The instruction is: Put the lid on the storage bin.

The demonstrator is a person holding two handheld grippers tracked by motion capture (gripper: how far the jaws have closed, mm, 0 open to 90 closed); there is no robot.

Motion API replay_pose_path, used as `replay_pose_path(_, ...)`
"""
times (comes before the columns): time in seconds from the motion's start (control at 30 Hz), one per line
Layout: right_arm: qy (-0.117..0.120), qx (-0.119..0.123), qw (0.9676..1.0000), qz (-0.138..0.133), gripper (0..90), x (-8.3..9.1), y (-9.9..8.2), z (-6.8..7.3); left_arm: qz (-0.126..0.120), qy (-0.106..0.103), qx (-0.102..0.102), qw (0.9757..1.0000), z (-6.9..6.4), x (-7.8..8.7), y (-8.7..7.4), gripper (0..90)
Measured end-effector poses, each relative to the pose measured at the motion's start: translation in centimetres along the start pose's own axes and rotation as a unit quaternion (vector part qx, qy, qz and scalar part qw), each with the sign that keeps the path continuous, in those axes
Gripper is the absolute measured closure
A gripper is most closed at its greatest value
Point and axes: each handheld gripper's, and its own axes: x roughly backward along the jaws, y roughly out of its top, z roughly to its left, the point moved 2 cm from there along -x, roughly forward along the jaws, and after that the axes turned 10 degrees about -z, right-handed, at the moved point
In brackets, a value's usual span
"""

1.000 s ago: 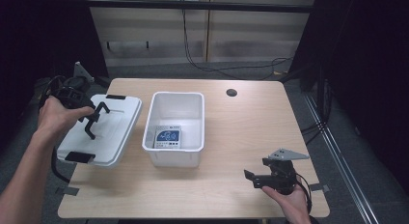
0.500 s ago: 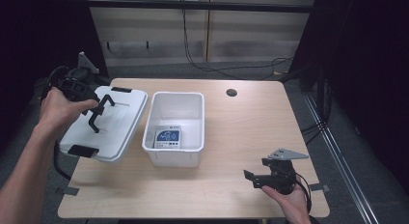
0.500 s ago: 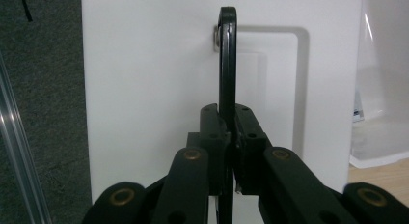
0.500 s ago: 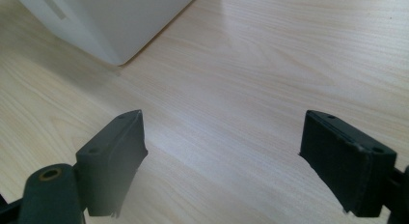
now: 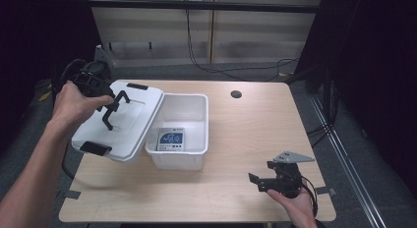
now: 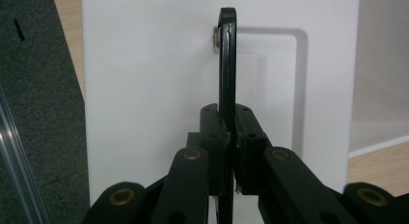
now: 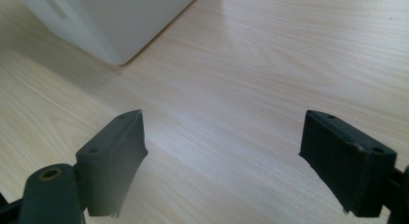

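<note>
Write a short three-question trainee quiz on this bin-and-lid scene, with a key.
1. True or false: the left gripper is shut on the black handle of the white lid.
2. Where does the lid sit relative to the white bin? A) flat on the table, apart from it B) tilted, with one edge over the bin's left rim C) inside the bin
3. How do the jaws of the right gripper stand, and what is between them?

Key
1. True.
2. B.
3. Wide open, over the bare wooden table, with nothing between them.
</note>
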Motion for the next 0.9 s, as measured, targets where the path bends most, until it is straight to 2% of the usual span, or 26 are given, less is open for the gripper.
replay_pose_path(0.33,0.002,0.001,1.0,0.0,15.1,0.0,0.0,0.0,-0.003,-0.01,-0.011,0.9999,-2.3,0.4,1.4,84.8)
replay_pose_path(0.73,0.003,-0.001,1.0,-0.002,14.7,0.1,0.0,0.0,0.004,-0.016,-0.025,0.9996,-4.9,-0.4,2.4,84.8)
replay_pose_path(0.9,0.003,-0.001,1.0,-0.002,14.6,0.1,0.0,0.0,0.011,-0.027,-0.01,0.9995,-5.9,-1.2,2.7,84.8)
